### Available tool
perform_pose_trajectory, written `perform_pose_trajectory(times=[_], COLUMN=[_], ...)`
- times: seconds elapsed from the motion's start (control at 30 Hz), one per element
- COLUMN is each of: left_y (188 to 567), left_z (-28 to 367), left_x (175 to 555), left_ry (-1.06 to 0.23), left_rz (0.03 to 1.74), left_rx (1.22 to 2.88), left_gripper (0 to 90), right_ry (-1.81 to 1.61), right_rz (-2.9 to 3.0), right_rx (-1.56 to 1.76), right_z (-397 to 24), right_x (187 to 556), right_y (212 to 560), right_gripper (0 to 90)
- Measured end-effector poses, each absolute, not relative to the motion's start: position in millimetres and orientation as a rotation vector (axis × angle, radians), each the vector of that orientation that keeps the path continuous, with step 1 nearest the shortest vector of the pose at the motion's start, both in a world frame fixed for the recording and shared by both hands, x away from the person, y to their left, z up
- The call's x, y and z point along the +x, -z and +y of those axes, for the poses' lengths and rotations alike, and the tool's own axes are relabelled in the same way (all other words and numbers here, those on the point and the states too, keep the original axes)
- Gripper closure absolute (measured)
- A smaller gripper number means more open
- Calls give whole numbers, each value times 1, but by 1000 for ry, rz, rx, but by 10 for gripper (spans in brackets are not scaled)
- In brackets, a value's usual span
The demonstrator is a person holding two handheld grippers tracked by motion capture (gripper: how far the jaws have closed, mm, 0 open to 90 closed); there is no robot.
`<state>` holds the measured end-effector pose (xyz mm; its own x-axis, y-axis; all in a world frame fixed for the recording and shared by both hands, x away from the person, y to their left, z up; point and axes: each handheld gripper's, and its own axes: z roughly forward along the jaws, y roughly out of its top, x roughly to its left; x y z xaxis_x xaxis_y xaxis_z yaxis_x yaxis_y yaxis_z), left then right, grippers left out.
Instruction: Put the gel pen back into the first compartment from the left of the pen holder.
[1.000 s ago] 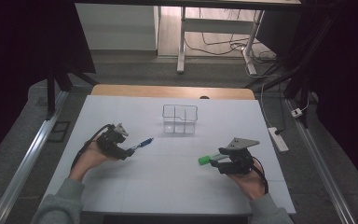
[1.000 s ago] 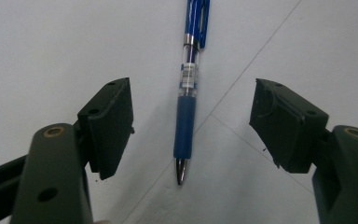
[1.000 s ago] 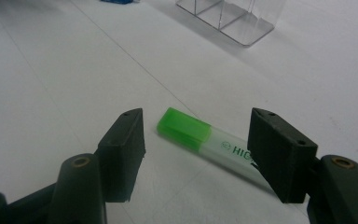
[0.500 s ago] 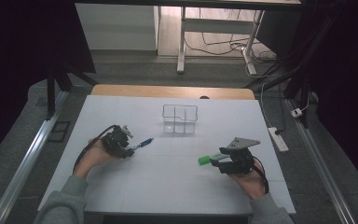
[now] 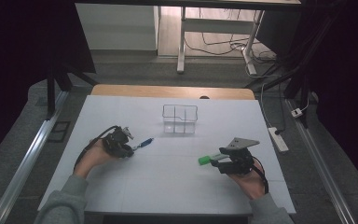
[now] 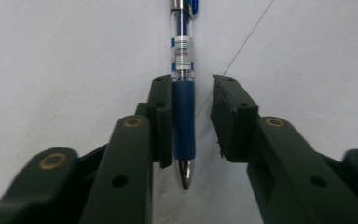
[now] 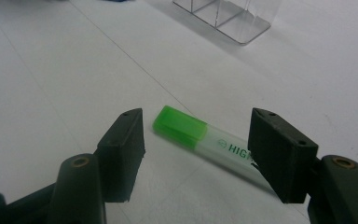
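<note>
L claw [image 6: 192, 116] closing round blue pen [image 6: 183, 93], gap one side; pen top cut off.

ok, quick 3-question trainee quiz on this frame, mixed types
1. True or false: the pen lies between the left gripper's fingers.
2. What colour is the highlighter's cap: A blue, B green, C red?
3. What stands on the table beyond both grippers?

Key: 1 true, and its jaws have just been closing, with a gap at one finger. 2 B. 3 a clear organizer.
</note>
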<state>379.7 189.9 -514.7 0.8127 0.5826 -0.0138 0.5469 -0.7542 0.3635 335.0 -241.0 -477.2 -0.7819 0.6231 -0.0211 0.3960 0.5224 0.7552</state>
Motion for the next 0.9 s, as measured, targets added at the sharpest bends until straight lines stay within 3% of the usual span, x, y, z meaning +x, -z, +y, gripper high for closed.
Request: perform_pose_trajectory(times=[0.17, 0.9], left_y=[513, 506], left_z=[181, 185], left_x=[376, 370], left_ry=[-194, -237], left_rz=[818, 796], left_rx=[2703, 2661], left_gripper=[787, 793], right_ry=[-1109, -1102], right_rz=[2478, 2471], right_rx=[857, 857], right_z=[-241, -243], right_x=[335, 335], right_y=[477, 476], right_gripper=[362, 363])
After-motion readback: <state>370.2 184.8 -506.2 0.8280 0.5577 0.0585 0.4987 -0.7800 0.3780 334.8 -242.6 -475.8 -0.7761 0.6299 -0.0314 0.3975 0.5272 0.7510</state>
